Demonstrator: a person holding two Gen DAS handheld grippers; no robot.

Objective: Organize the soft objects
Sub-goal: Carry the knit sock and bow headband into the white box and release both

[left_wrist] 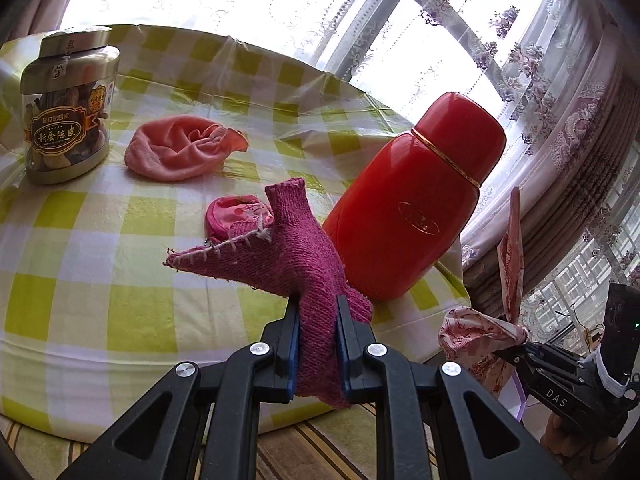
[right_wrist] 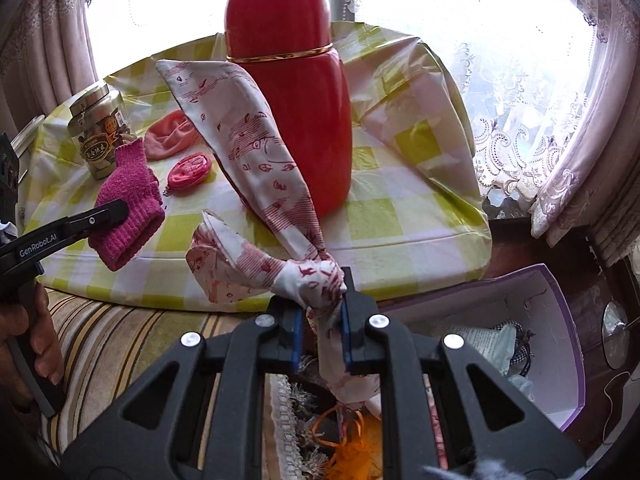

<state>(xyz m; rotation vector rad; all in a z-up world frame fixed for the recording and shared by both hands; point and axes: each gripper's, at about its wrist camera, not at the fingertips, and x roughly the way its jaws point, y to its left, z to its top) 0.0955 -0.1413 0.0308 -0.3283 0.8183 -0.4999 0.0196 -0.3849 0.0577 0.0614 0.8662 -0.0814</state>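
Left gripper [left_wrist: 318, 308] jaws clamped on magenta knit glove [left_wrist: 280, 240], lifted over table's near edge. Right gripper [right_wrist: 320, 300] jaws clamped on knotted red-print white cloth [right_wrist: 256, 152], off table's near right corner, above purple box [right_wrist: 560, 292]. Pink towel [left_wrist: 180, 152] and pink pouch [left_wrist: 232, 212] lie mid-table, between jar [left_wrist: 68, 108] and red flask [left_wrist: 416, 200].

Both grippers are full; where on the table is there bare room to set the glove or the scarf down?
Free: the near-left checked cloth, in front of the jar and pink towel; also the near-right strip beside the red flask. Crowded: the middle, where the towel, pink pouch and flask sit close.
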